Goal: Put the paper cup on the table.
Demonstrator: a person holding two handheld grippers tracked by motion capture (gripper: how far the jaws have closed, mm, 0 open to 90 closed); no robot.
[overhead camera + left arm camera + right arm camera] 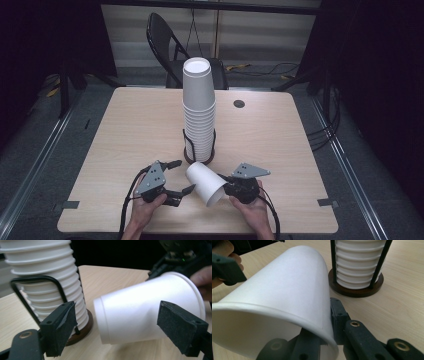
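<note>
High view: table [125, 135] of pale wood, bearing a tall stack of white paper cups [199, 107] held upright in a black wire holder on a round dark base [198, 158]. Just in front of the base, a single white paper cup [206, 183] is tipped on its side above the table, bottom toward the stack. Right hand-held gripper [226, 189]: clenched on the cup's rim, one jaw inside the mouth, one outside. Left hand-held gripper [181, 176]: released, jaws spread wide to either side of the cup's closed end, not touching it.
</note>
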